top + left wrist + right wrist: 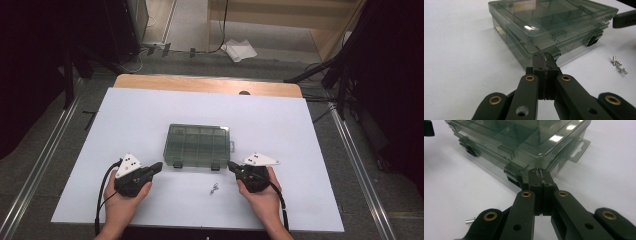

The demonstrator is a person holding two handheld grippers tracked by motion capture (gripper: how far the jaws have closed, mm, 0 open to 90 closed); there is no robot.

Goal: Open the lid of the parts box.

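While the smoked compartment box (199, 145) lies shut at mid-bench, left claw (159, 166) and right claw (231, 165) sit clenched, empty, at its front corners. Advice: each tip should lift its latch evenly, avoiding the loose screws (214, 188).

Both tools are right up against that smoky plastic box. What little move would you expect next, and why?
Probably nudging the shut left gripper up under the near latch to pop it. The compartment box is still closed, both black latches sit on its near edge, and the right gripper, also shut, rests at the opposite corner. The small screws lie loose outside.
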